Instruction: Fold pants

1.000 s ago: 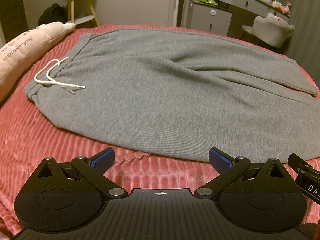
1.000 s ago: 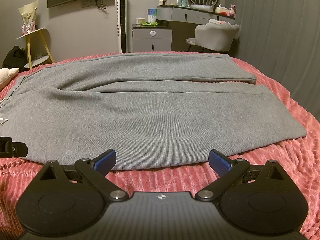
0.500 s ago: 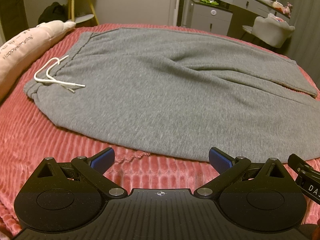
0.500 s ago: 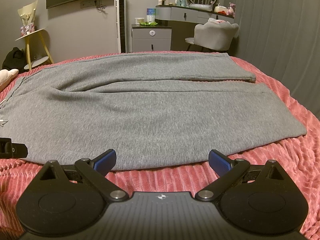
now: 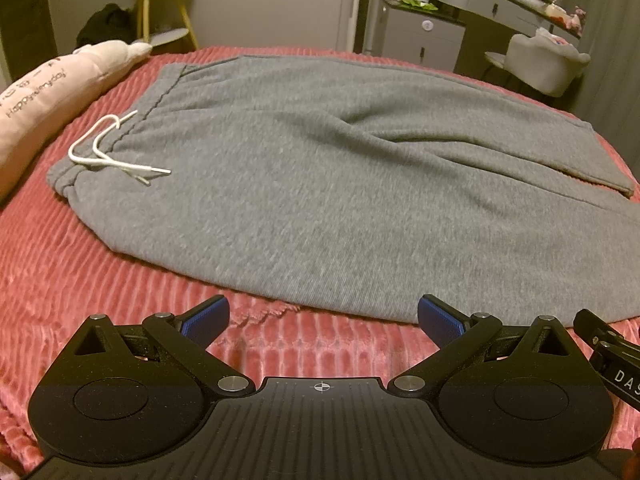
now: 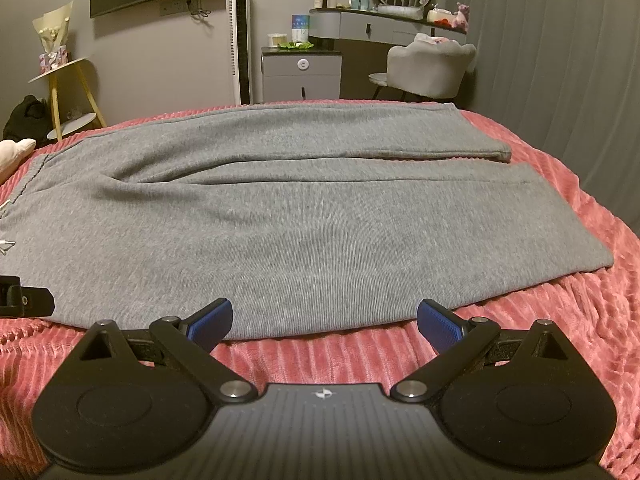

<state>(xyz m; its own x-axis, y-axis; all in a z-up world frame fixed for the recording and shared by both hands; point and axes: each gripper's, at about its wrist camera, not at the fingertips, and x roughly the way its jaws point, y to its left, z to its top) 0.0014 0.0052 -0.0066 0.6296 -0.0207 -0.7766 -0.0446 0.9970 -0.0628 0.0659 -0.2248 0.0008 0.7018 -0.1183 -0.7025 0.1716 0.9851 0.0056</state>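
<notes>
- On the pink ribbed bedspread (image 5: 80, 280), the grey pants (image 5: 320, 184) lie spread flat across the bed, waistband toward the left edge near the pillow (image 5: 52, 96), both legs running toward the right edge; the far leg sits a little apart from the near one, its hem visible in the right wrist view (image 6: 502, 156).
- The white drawstring (image 5: 108, 156) lies loose on top of the waistband end.
- The near long edge of the pants runs just ahead of both tools, nearly parallel to the bed's near edge.
- The left gripper (image 5: 322, 318) has its jaws spread wide and holds nothing; its blue pads hover just short of the near edge, over bare bedspread.
- The right gripper (image 6: 324, 320) is likewise wide apart and empty, its left pad over the fabric's near edge at the leg section.
- Compared with half a second and a second ago, almost nothing has shifted: the pants lie as before, and both tools have only crept slightly, if at all.
- My reading: no fold has begun. The pair seems poised to pinch the near edge, probably to bring the near leg over the far one lengthwise.
- Beyond the bed stand a dresser (image 6: 302, 68), a chair (image 6: 430, 66) and a yellow-legged side table (image 6: 64, 80).
</notes>
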